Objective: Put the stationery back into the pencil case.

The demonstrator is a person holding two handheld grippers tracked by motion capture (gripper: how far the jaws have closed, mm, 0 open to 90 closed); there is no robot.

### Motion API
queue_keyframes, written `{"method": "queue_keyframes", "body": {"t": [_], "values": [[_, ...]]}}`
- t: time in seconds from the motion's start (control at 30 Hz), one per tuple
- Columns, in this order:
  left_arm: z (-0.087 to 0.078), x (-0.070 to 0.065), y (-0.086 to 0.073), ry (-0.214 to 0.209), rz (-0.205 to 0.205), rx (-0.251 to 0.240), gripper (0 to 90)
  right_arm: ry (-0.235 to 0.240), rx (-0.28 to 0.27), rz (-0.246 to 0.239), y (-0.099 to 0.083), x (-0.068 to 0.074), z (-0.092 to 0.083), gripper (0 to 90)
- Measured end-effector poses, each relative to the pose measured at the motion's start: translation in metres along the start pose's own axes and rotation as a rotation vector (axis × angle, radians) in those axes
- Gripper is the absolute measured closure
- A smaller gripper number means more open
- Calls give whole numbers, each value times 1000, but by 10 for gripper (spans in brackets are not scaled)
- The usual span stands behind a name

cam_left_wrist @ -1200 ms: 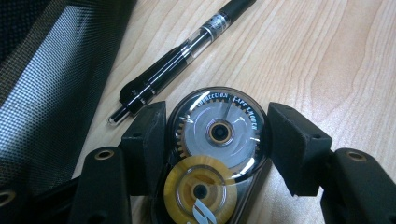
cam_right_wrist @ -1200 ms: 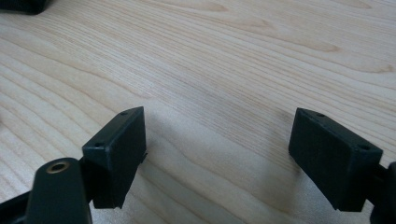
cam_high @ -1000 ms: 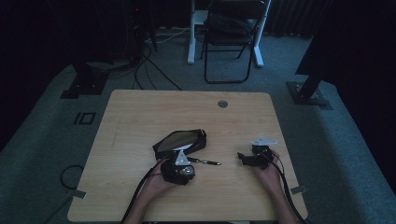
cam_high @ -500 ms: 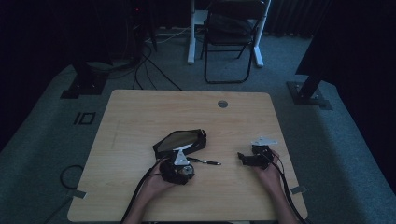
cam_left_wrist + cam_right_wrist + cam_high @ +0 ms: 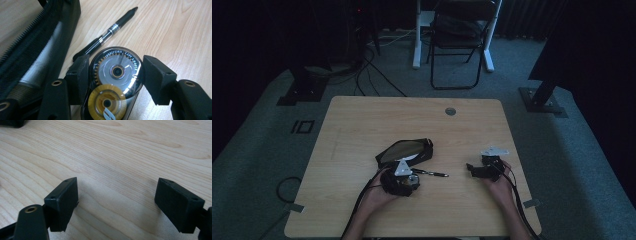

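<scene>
My left gripper (image 5: 115, 75) is shut on a round, clear correction tape dispenser (image 5: 117, 66) with a grey gear wheel and a yellow spool inside, held just above the wooden table (image 5: 362, 125). Its jaws press on both sides of the casing. A black pen (image 5: 107, 32) with silver rings lies just beyond it, next to an open black mesh pencil case (image 5: 37, 50). From the high view, the left gripper (image 5: 408, 176) sits at the case's (image 5: 404, 150) near edge, with the pen (image 5: 432, 173) to its right. My right gripper (image 5: 470, 168) rests open over bare wood (image 5: 116, 202), nothing between its jaws.
A round cable hole (image 5: 450, 111) sits near the table's far edge. A folding chair (image 5: 459, 40) and stand bases (image 5: 542, 97) stand on the carpet beyond the table. Cables trail from both grippers off the near edge.
</scene>
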State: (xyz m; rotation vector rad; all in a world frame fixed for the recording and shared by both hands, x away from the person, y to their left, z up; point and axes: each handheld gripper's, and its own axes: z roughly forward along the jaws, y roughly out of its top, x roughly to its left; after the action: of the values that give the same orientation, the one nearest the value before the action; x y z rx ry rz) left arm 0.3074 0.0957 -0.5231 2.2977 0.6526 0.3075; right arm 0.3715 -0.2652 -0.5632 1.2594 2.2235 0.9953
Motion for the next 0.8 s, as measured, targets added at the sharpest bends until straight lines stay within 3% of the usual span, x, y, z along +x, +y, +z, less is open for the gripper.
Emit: {"method": "queue_keyframes", "body": {"t": [0.8], "values": [[-21,-3,12,6,8,-62,412,0,0,0,0,0,0,190]]}}
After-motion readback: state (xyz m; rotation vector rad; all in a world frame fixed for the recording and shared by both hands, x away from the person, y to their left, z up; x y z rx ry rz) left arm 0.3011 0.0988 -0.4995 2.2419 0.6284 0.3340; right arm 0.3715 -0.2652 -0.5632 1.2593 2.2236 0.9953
